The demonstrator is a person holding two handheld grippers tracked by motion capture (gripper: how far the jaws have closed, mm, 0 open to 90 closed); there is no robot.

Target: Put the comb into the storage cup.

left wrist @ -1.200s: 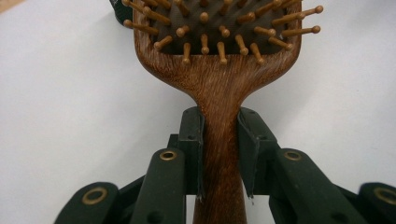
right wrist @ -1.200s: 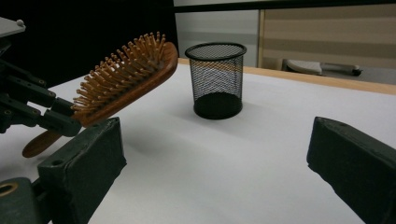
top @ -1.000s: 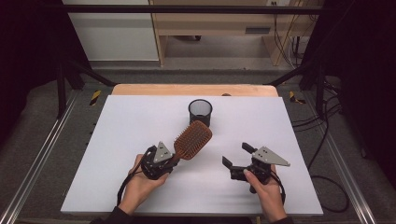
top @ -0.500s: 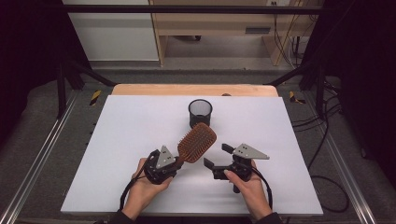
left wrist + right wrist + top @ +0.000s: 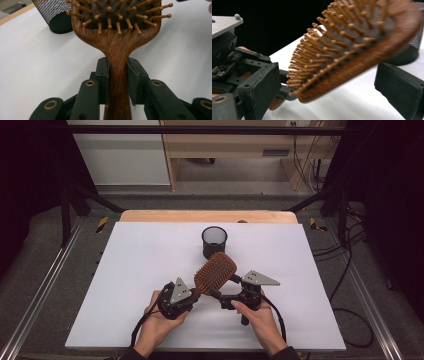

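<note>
A wooden paddle hairbrush [image 5: 215, 272] with wooden bristles hangs just above the white table near its front edge. My left gripper [image 5: 196, 293] is shut on its handle [image 5: 117, 75], pads pressing both sides, and the brush head points away and up to the right. My right gripper [image 5: 226, 292] comes in from the right with its jaws open on either side of the brush head [image 5: 352, 52]. Both pads [image 5: 259, 85] stand apart from the wood. In the right gripper view the bristles face the left pad.
A black mesh cup [image 5: 214, 241] stands upright on the white table [image 5: 130, 270] just behind the brush, and it also appears behind the brush in both gripper views [image 5: 56, 17] [image 5: 409, 52]. A wooden strip [image 5: 207, 216] runs along the far edge.
The right gripper has moved left across the table until its open jaws straddle the brush head. The left gripper and the brush have shifted slightly right and kept their grip.
</note>
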